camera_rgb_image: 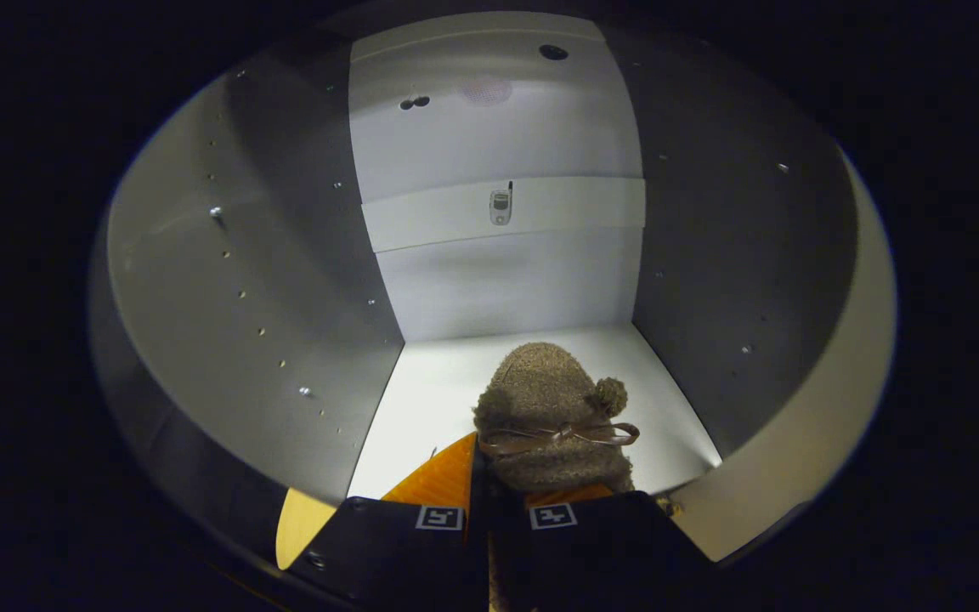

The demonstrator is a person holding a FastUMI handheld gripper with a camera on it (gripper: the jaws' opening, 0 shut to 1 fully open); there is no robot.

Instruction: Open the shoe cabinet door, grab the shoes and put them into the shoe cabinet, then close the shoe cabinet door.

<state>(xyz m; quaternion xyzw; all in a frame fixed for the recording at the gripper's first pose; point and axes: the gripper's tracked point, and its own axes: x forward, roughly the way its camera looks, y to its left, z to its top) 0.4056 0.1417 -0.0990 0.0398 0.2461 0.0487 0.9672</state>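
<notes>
I look into the white shoe cabinet (pixel 498 280), with its back panel straight ahead and a side wall on each hand. A fuzzy brown shoe (pixel 545 408) with a thin ribbon bow and a small pompom reaches forward from between my fingers, its toe over the cabinet's white floor (pixel 430 399). My gripper (pixel 496 497) is shut on the shoe's heel end, both fingers pressed close against it. I cannot tell whether the sole touches the floor.
The left wall (pixel 277 280) carries rows of small shelf-pin holes and the right wall (pixel 727 255) stands in shadow. A horizontal rail with a small metal fitting (pixel 500 206) crosses the back panel. The cabinet's pale front edge (pixel 804 450) curves past on the right.
</notes>
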